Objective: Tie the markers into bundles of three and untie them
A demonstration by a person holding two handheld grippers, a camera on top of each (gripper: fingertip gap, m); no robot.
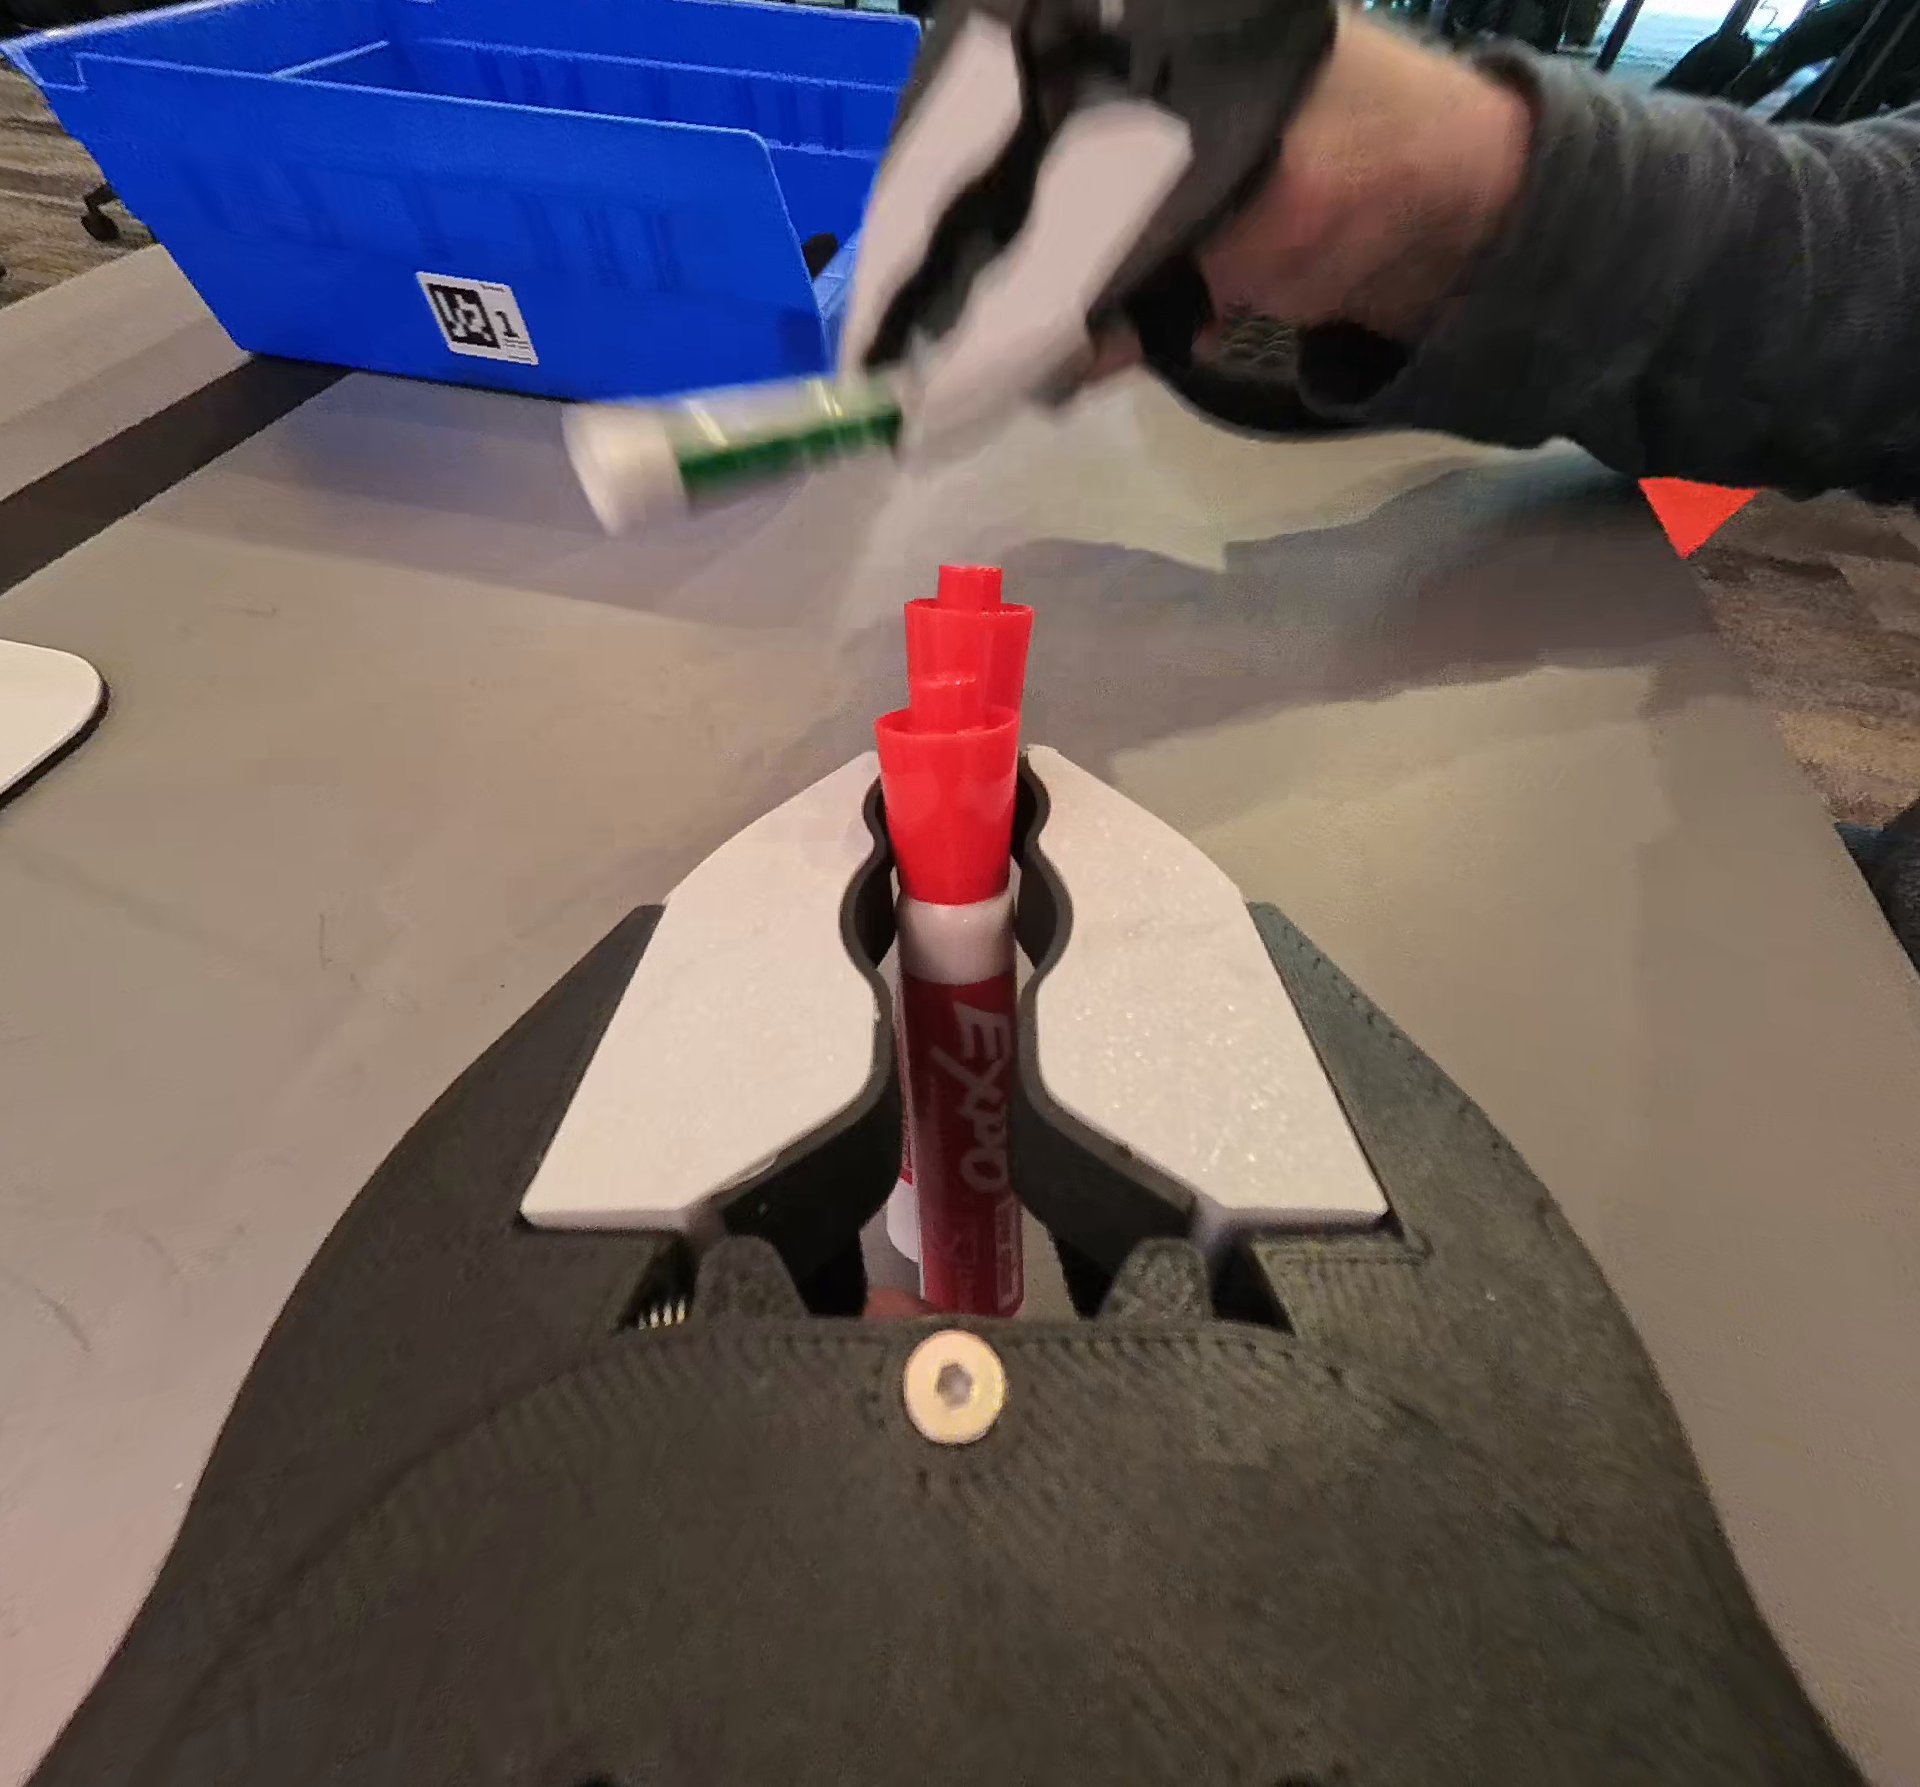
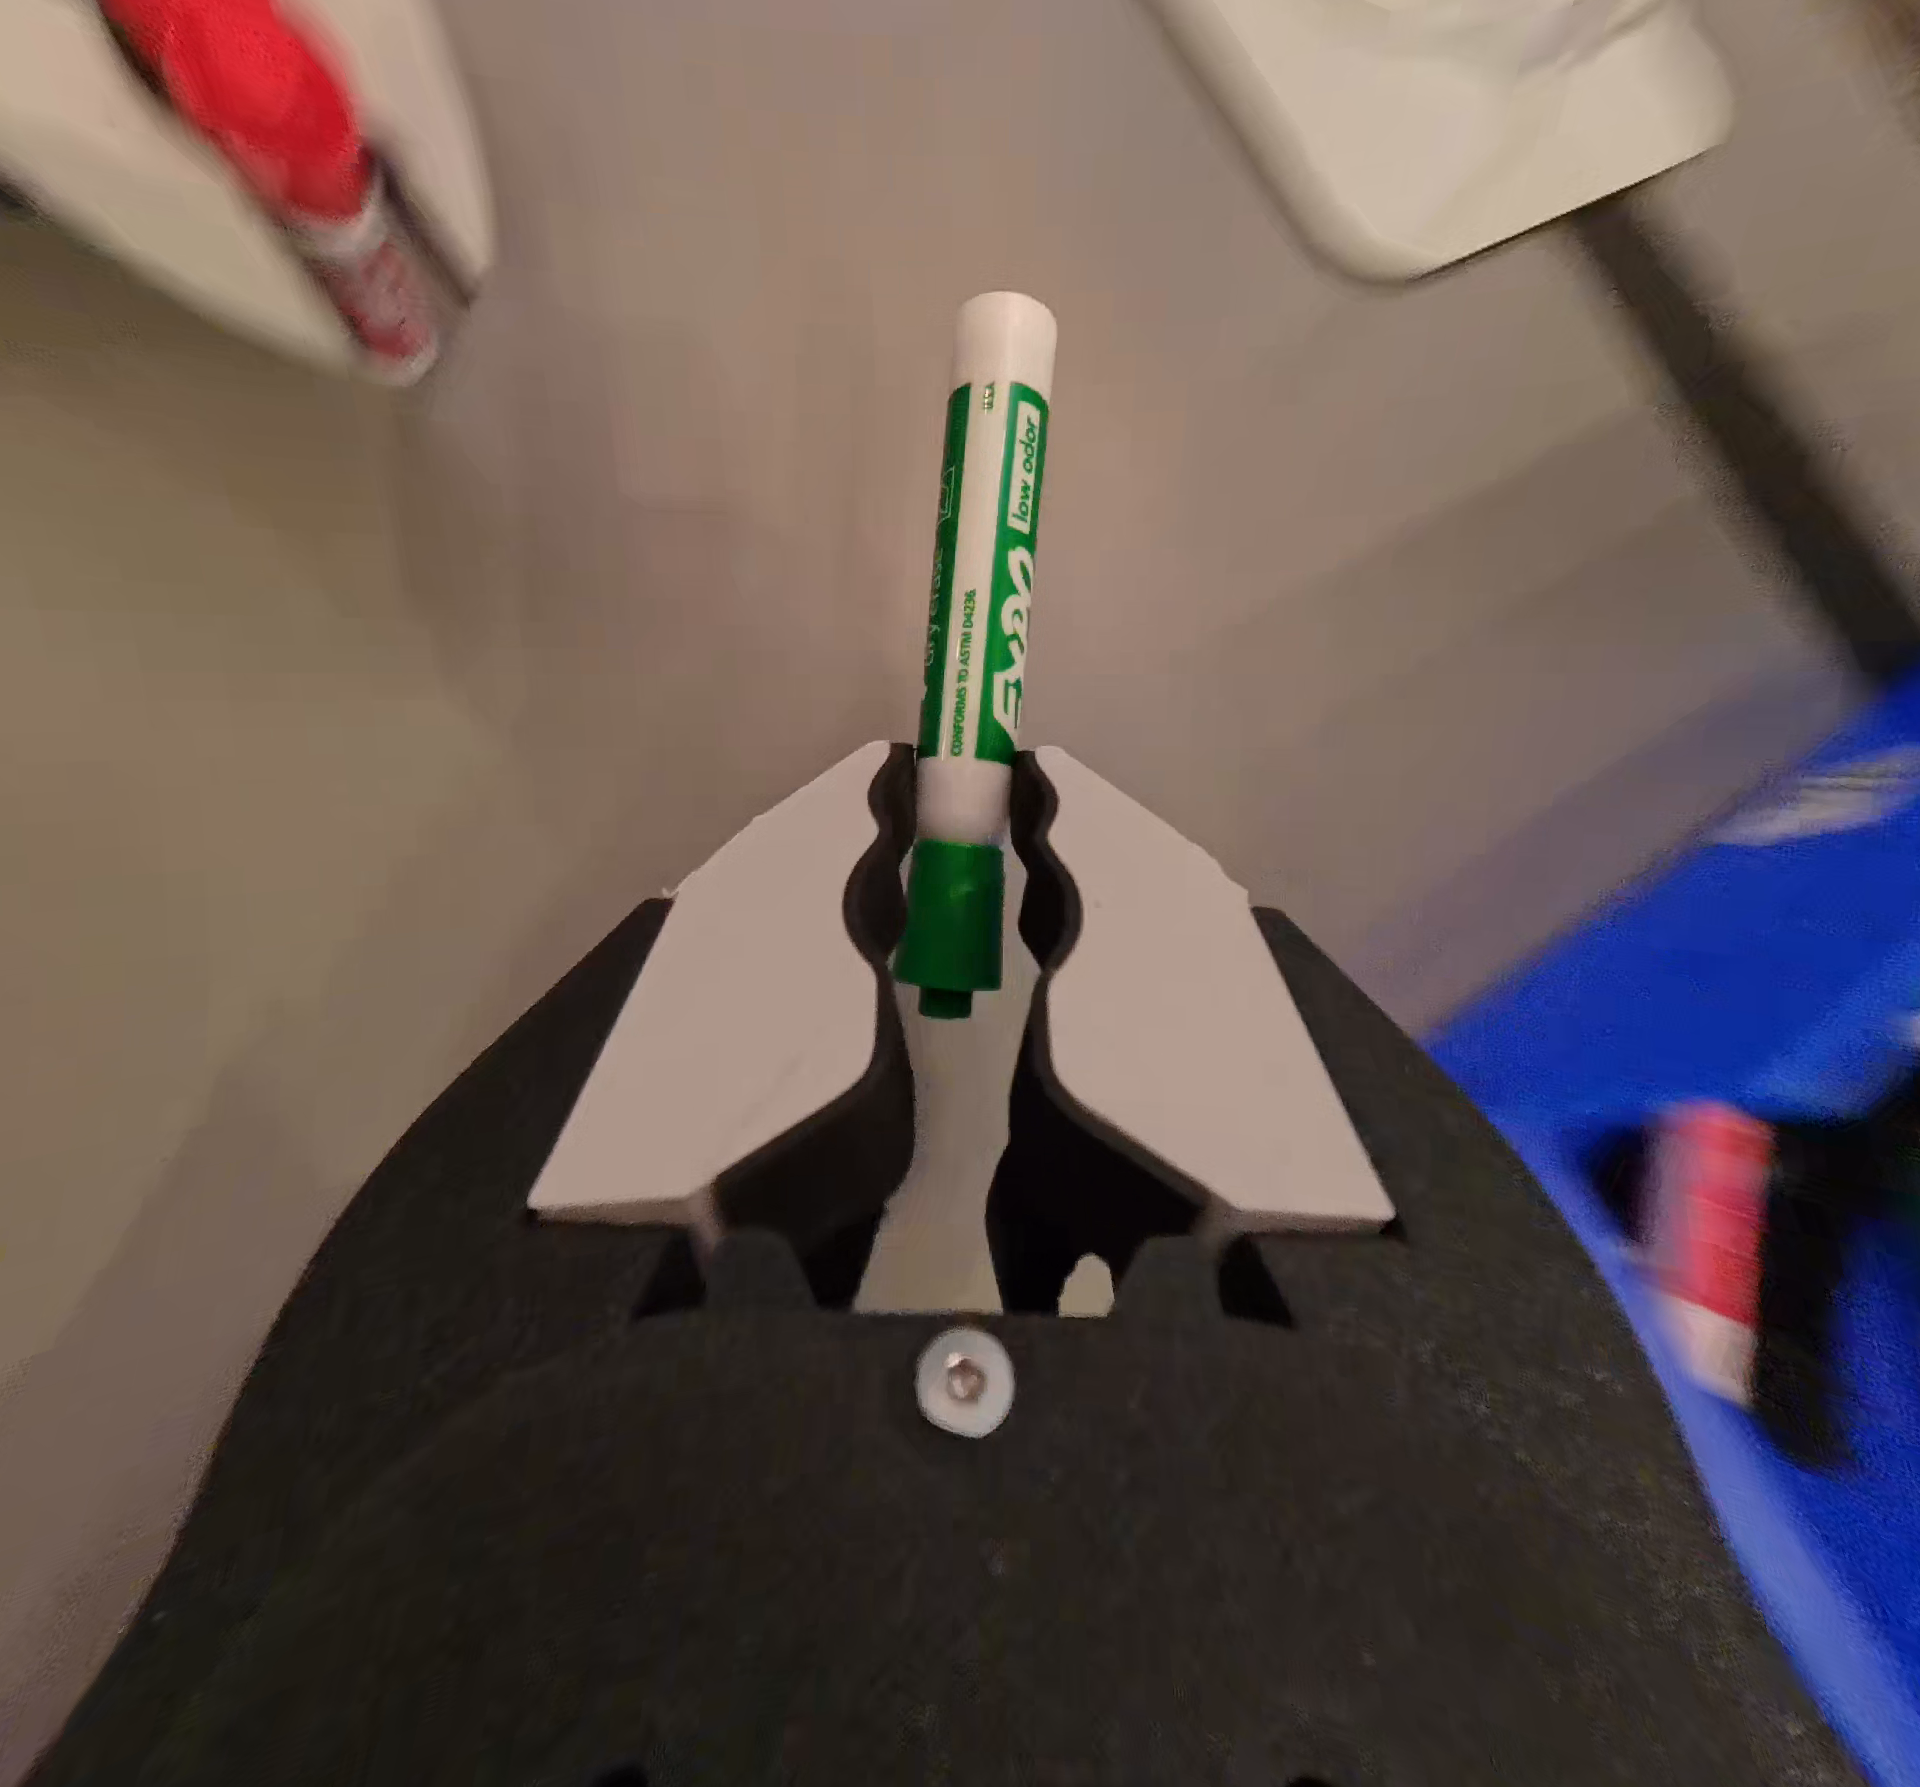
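Observation:
My left gripper (image 1: 951,781) is shut on two red markers (image 1: 951,802), one stacked over the other, caps pointing forward over the grey table (image 1: 416,802). My right gripper (image 2: 961,771) is shut on a green marker (image 2: 982,553) near its cap, white end pointing forward. In the left wrist view the right gripper (image 1: 914,387) hangs blurred above and beyond the red markers, with the green marker (image 1: 727,449) sticking out to the left. In the right wrist view the left gripper with the red markers (image 2: 239,127) shows blurred at the upper left.
A blue bin (image 1: 468,179) stands at the back left of the table; it also shows in the right wrist view (image 2: 1714,1062), with a red marker (image 2: 1704,1238) inside. A white tray (image 2: 1403,54) lies at the table's left side. A person's hand (image 1: 1382,199) holds the right gripper. About 15 cm separates my left fingertips from my right.

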